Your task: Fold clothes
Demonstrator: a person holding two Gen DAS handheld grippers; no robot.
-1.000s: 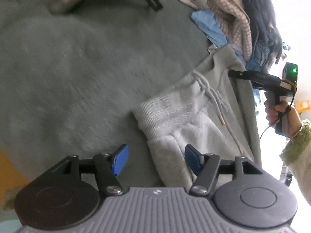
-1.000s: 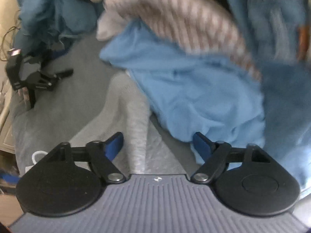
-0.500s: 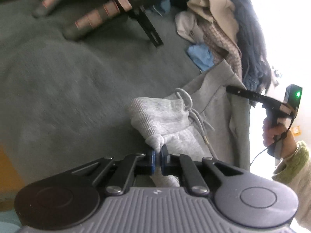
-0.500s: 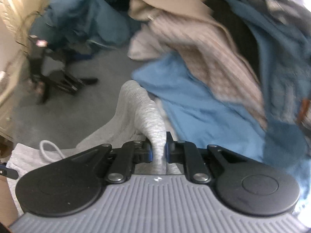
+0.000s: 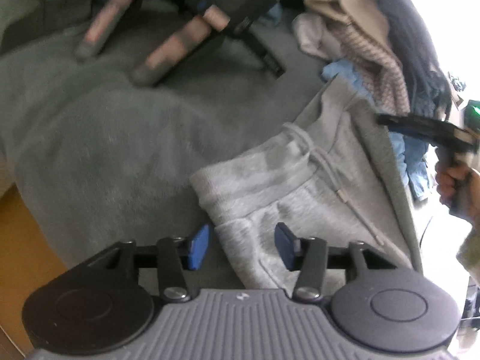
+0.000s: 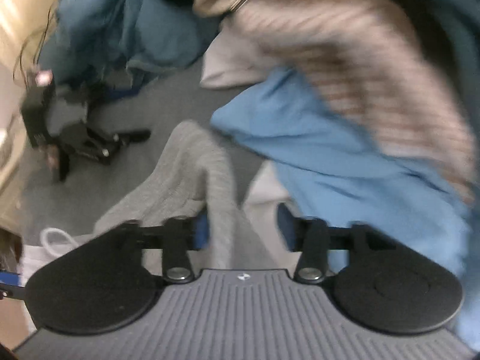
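Light grey sweatpants [image 5: 285, 186] with a white drawstring lie on a grey blanket [image 5: 105, 138]. My left gripper [image 5: 242, 244] hangs over the waistband corner. Its jaws are opening, and cloth lies between the blue pads [image 5: 199, 244] without being pressed. My right gripper [image 6: 243, 228] stands over a raised ridge of the same grey sweatpants [image 6: 192, 168]. Its jaws are opening too, with the ridge loose between them. In the left wrist view the right gripper's black body [image 5: 420, 129] reaches the far edge of the pants, held by a hand [image 5: 453, 180].
A pile of clothes lies behind the pants: a blue garment [image 6: 330, 150], a striped knit [image 6: 375, 69], a beige piece [image 5: 339, 3] and dark fabrics. A black stand with padded legs [image 5: 168, 51] rests on the blanket. A wooden surface [image 5: 27, 240] shows at the left.
Both grippers opened from a pinch on the grey sweatpants held half a second ago. The waistband has dropped back and lies flatter. The right wrist view has shifted and blurred.
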